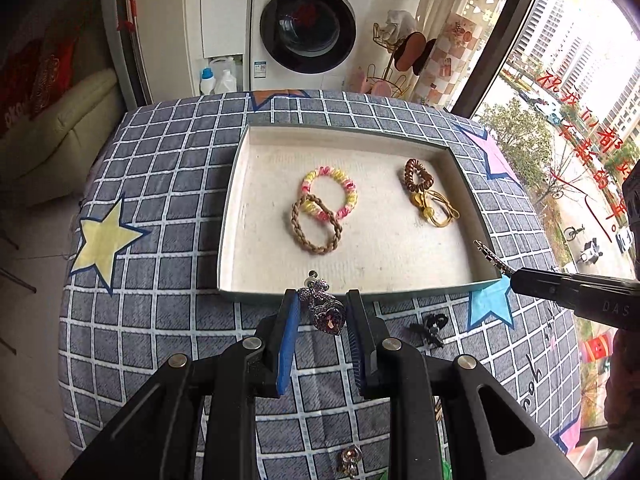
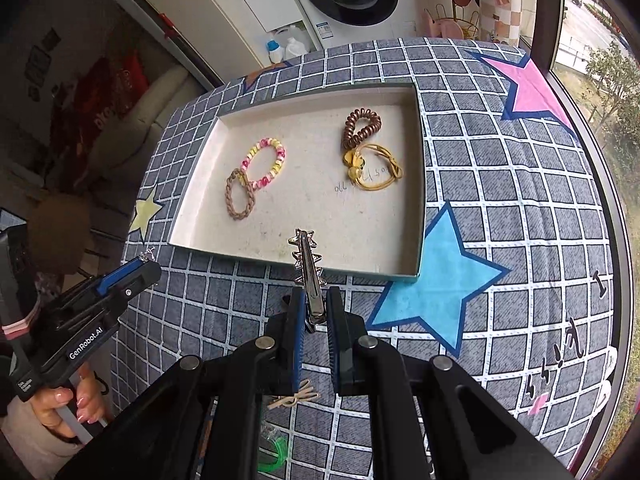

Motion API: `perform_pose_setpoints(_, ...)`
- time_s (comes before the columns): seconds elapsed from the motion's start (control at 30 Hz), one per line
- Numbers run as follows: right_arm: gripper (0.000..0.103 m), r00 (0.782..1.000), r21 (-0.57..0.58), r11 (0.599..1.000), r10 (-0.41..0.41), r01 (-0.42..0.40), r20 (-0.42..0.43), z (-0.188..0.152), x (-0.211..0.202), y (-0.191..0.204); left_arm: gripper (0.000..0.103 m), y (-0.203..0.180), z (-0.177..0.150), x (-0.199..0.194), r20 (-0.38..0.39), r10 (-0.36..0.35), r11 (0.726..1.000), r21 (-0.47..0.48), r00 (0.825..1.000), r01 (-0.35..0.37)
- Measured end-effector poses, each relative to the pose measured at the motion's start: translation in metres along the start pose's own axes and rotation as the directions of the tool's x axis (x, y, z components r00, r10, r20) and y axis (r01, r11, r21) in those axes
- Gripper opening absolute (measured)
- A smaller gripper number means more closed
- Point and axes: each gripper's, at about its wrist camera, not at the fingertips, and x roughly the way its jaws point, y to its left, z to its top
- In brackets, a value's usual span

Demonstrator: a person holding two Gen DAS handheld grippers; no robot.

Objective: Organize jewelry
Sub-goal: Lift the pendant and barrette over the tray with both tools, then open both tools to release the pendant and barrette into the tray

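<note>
My left gripper (image 1: 322,312) is shut on a purple heart earring (image 1: 325,309) with a bow, held above the cloth just short of the near rim of the shallow white box (image 1: 280,294). My right gripper (image 2: 314,312) is shut on a silver star hair clip (image 2: 307,258) whose tip reaches over the box's near rim (image 2: 320,266). Inside the box lie a pink-and-yellow coil tie (image 1: 330,192), a tan braided tie (image 1: 316,226), a brown coil tie (image 1: 418,176) and a yellow elastic (image 1: 436,210). In the right wrist view the left gripper (image 2: 140,264) shows at the left.
The box sits on a table covered by grey checked cloth with coloured stars (image 2: 440,276). A black claw clip (image 1: 430,326), another heart earring (image 1: 349,460), a tan bow tie (image 2: 296,398) and a green band (image 2: 274,454) lie on the near cloth. A washing machine (image 1: 306,28) stands beyond.
</note>
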Motion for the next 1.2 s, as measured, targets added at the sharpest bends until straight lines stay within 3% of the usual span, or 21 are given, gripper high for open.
perform_pose_setpoints(0.23,0.011,1.0,0.026,0.999,0.019,-0.019,-0.002,0.035,0.026,0.0,0.036,0.004,0.03,0.03,-0.01,0.014,1.0,-0.007,1.0,-0.014)
perform_pose_setpoints(0.63,0.011,1.0,0.022,1.0,0.012,-0.012,-0.018,0.079,0.072,-0.001,0.036,0.007,0.049,0.078,-0.069,0.06,0.998,-0.02,0.996,-0.061)
perform_pose_setpoints(0.97,0.011,0.999,-0.01,1.0,-0.029,0.028,-0.04,0.096,0.107,-0.001,0.036,0.012,0.053,0.109,-0.109,0.106,0.994,-0.024,0.988,-0.109)
perform_pose_setpoints(1.2,0.011,0.996,-0.037,0.997,-0.066,0.064,-0.054,0.099,0.122,-0.002,0.036,0.004,0.053,0.12,-0.102,0.171,0.985,0.049,0.98,-0.167)
